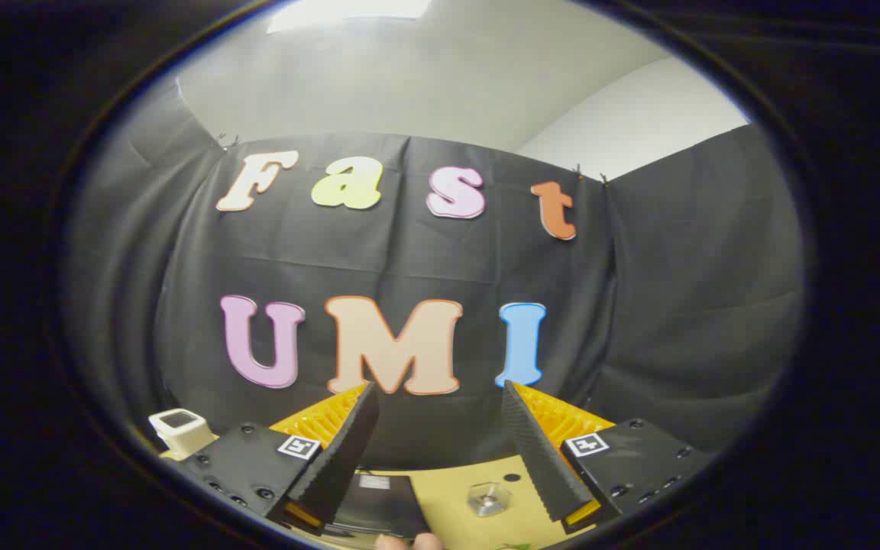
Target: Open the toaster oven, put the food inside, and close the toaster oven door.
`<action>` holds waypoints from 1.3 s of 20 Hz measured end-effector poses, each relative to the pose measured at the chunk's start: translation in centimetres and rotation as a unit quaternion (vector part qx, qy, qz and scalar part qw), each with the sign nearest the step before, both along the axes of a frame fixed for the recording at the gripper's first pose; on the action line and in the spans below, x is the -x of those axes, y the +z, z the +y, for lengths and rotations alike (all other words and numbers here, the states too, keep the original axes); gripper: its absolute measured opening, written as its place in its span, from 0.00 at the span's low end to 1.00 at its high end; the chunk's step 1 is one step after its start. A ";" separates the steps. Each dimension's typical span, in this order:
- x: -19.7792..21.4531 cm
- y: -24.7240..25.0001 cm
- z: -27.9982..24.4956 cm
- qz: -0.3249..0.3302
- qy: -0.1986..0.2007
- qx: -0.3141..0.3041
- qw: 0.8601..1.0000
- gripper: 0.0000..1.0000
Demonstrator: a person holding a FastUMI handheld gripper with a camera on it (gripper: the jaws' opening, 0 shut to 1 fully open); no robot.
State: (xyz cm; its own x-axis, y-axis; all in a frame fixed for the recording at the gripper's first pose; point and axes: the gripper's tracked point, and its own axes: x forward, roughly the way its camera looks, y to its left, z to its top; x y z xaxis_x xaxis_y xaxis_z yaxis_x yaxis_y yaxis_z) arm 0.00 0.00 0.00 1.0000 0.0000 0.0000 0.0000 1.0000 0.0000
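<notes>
My gripper (440, 388) is held high and points at the booth's cloth wall, its two fingers wide apart with nothing between them. Low between the fingers lies the tan table (451, 489). A flat black object (380, 500) with a small pale label sits on it by the left finger; I cannot tell what it is. A small white box (180, 429) with a dark window stands on the table beyond the left finger, possibly the toaster oven. No food is clearly recognisable.
A small shiny hexagonal piece (490, 498) rests on the table close to the right finger. A person's fingertips (409, 542) show at the table's near edge, beside a speck of green (514, 546).
</notes>
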 end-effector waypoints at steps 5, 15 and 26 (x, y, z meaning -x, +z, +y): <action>1.1 0.8 7.8 0.020 0.053 -0.040 0.998 1.00; 2.2 -2.0 9.6 0.059 0.065 -0.048 0.995 1.00; 2.8 -3.6 9.3 0.064 0.061 -0.061 0.994 1.00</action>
